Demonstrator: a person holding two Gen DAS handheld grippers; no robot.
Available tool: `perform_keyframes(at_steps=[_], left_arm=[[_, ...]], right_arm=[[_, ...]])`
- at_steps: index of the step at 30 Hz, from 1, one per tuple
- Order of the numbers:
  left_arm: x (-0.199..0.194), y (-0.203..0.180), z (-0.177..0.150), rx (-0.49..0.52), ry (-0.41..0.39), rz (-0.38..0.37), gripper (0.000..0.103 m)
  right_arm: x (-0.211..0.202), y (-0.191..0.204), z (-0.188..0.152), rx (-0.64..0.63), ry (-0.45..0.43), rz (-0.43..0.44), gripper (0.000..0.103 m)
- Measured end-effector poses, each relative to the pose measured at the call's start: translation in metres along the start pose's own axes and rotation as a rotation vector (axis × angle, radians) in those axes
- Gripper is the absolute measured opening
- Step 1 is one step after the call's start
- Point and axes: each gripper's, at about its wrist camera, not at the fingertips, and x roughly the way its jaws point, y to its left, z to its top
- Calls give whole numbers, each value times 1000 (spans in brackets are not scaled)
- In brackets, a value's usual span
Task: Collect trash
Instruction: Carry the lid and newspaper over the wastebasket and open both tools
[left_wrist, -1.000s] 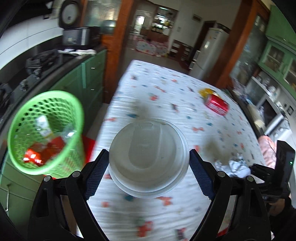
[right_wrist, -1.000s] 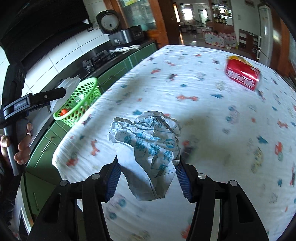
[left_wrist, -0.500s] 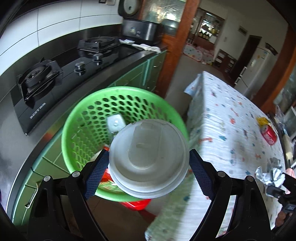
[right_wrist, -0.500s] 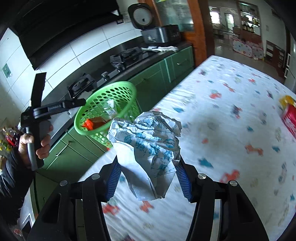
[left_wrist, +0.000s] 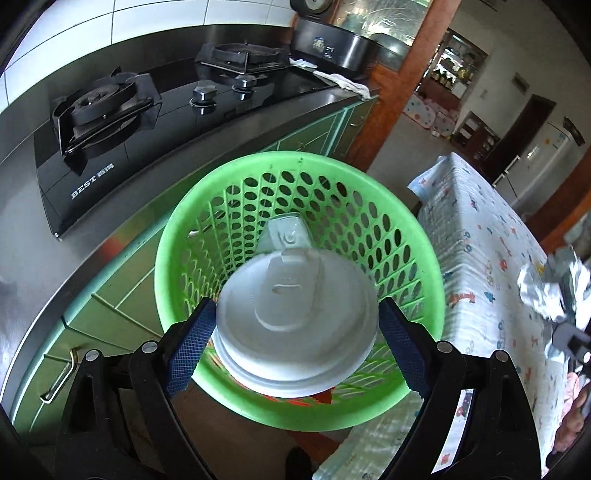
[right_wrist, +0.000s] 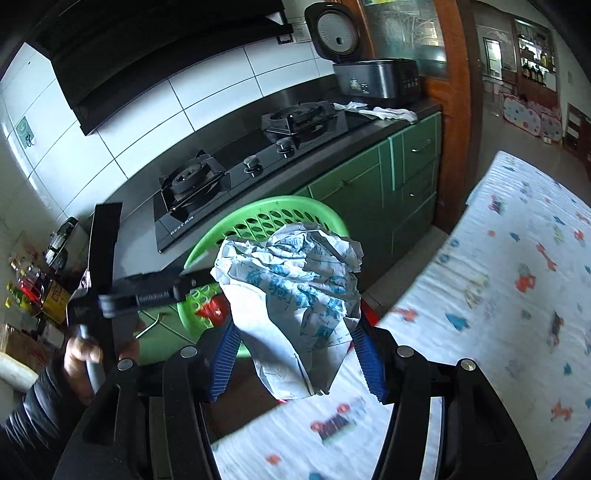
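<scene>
A steel kitchen counter (left_wrist: 122, 221) with a black gas stove (left_wrist: 155, 122) fills the upper left of the left wrist view; green cabinets (right_wrist: 373, 192) sit below it. A table (left_wrist: 491, 258) under a white patterned cloth runs down the right side of both views.

A green perforated basket (left_wrist: 413, 258) occupies the centre of the left wrist view, between counter and table, with trash already lying in its bottom.

The left gripper (left_wrist: 295, 334) is directly over the basket mouth. A white plastic lid (left_wrist: 295, 317) sits between its blue pads; the jaws are opening, and the lid edge still appears to touch both pads.

The right gripper (right_wrist: 297, 349) carries a crumpled paper wrapper (right_wrist: 291, 291) with blue print, centre frame, hanging before the basket and above the table edge. Its jaws are opening; the left pad looks clear of the paper, and contact at the right pad cannot be confirmed.

A hand (right_wrist: 83, 354) in the lower left of the right wrist view holds the left gripper's handle.
</scene>
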Motion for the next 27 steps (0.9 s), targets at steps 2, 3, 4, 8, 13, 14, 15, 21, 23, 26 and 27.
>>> perform_keyframes(at_steps=[2,3,4,8,13,14,15,21,23,26,27], left_arm=[[1,6,-2,-9,2,-4,87],[0,8,-3,-12,2,-5,88],[0,10,-4,-16,0,-10,88],[-3,17,-6,-25,-3,-9,88],[-13,22,-9,-39,-18,-17,88],[-14,22,-9,-38,-20,-18,88],[-16,22,-10,-36,-20,-16,88],[-24,26,-14,-36,-26,-11,88],[-26,27,-15,-34,-27,-7,88],[-30,27,-16,-27,-31,-4,88],[-31,26,-17,-25,-32,-4,89]], right_arm=[[10,4,8,0,6,12,57],[16,7,11,0,9,15,57],[22,9,15,-3,14,17,57],[41,18,24,-23,28,13,58],[65,26,36,-26,48,15,62],[67,27,38,-22,48,17,67],[70,27,40,-15,48,21,71],[74,26,49,33,44,56,76],[71,28,49,13,40,44,77],[60,27,45,-13,28,30,79],[57,25,44,-16,27,26,80]])
